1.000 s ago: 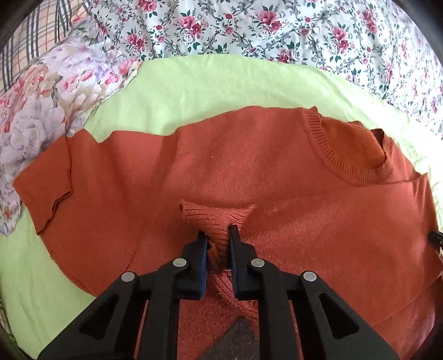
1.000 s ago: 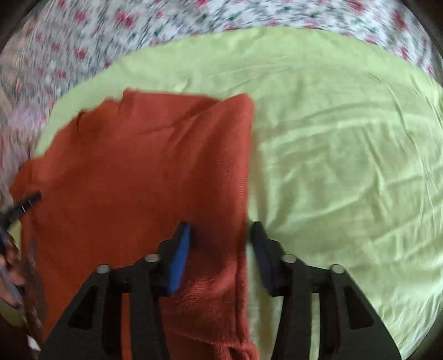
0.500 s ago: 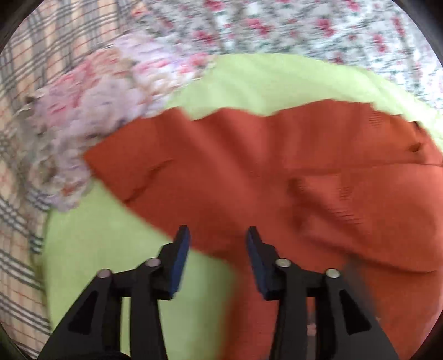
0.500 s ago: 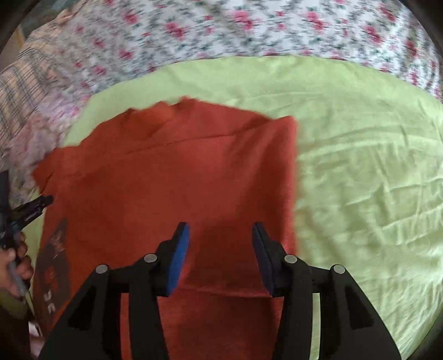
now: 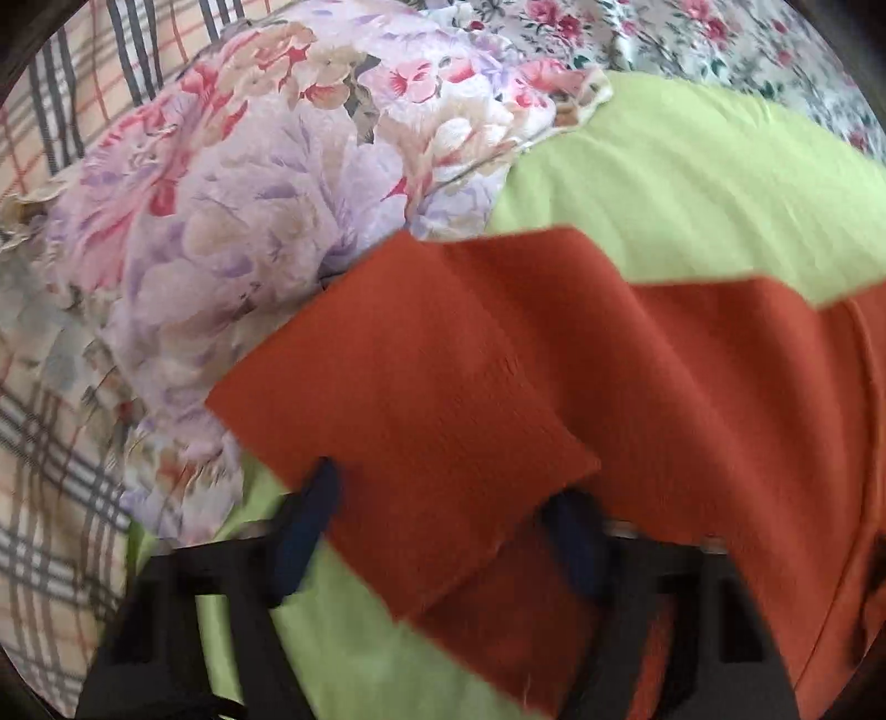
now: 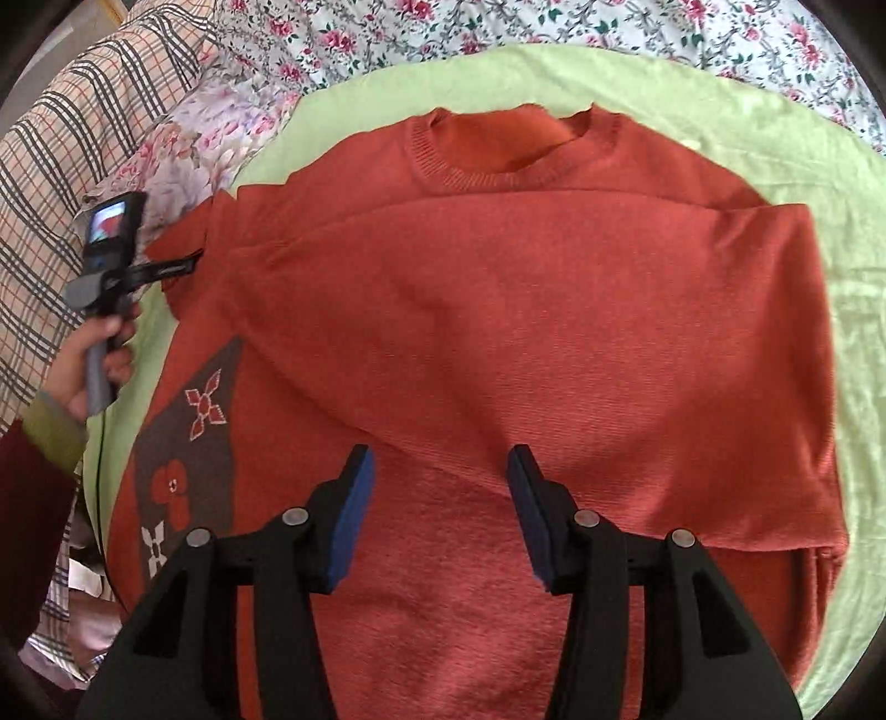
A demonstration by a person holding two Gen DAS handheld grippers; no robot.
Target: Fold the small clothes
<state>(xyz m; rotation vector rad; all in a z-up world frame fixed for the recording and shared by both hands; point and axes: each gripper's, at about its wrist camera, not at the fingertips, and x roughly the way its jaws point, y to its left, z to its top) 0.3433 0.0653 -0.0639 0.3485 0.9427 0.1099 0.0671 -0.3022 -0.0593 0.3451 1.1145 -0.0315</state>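
An orange knit sweater (image 6: 554, 343) lies face up on a light green sheet (image 6: 858, 332), collar (image 6: 515, 149) at the far side. One sleeve is folded across the chest. My right gripper (image 6: 440, 498) hovers open over the lower body with nothing between its fingers. In the left wrist view the other sleeve (image 5: 421, 387) drapes over my left gripper (image 5: 443, 526). Its jaws are closing with the sleeve end between them, and the cloth hides the fingertips. The left gripper (image 6: 166, 271) shows at the sweater's left edge, held by a hand (image 6: 94, 343).
A pastel floral pillow (image 5: 249, 221) sits just left of the sleeve. Plaid bedding (image 5: 55, 471) lies beyond it. A floral bedsheet (image 6: 554, 22) borders the green sheet (image 5: 692, 183) at the far side. A brown patch with flower motifs (image 6: 188, 443) marks the sweater's left front.
My left gripper let go of the cuff at the sweater's middle and swung left to the other sleeve. My right gripper opened and moved from the sweater's right edge to over its body.
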